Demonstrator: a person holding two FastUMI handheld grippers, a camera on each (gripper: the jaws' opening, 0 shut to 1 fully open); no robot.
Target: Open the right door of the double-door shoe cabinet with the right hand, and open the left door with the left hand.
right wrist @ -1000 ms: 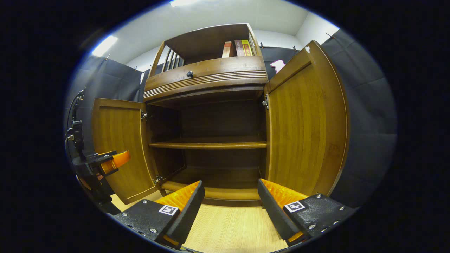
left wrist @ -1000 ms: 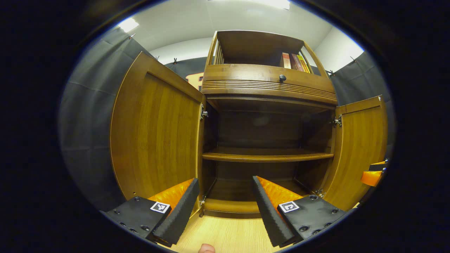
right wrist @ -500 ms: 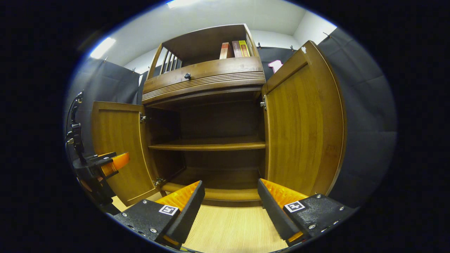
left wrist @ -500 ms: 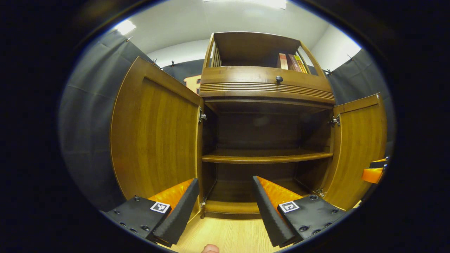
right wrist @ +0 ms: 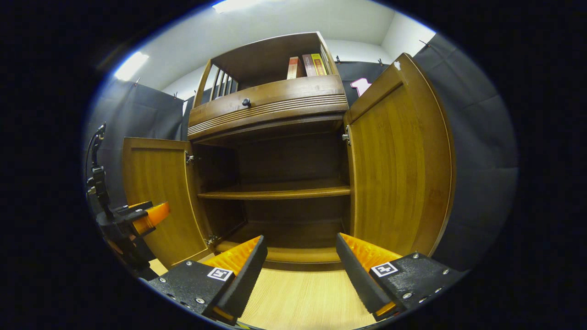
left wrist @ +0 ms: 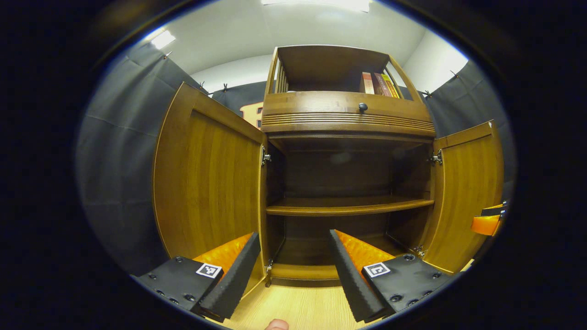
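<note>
Now we see the glossy wooden shoe cabinet [left wrist: 348, 119] with left door [left wrist: 208, 183] and right door [right wrist: 394, 169] wide open; our left gripper [left wrist: 293, 270] and right gripper [right wrist: 300, 270] gape, holding nothing

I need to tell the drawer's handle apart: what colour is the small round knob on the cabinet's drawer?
Black; the small round knob shows best in the left gripper view.

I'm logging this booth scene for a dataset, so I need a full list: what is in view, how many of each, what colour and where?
shoe cabinet: one, brown wood, centre.
left door: one, brown, swung open.
right door: one, brown, swung open.
inner shelf: one, brown, bare, mid-height inside.
drawer knob: one, dark, above the doors.
books: about three, red, brown and yellow, top compartment, right side.
floor: light wood, in front of the cabinet.
left gripper: one, open, holding nothing.
right gripper: one, open, holding nothing.
</note>
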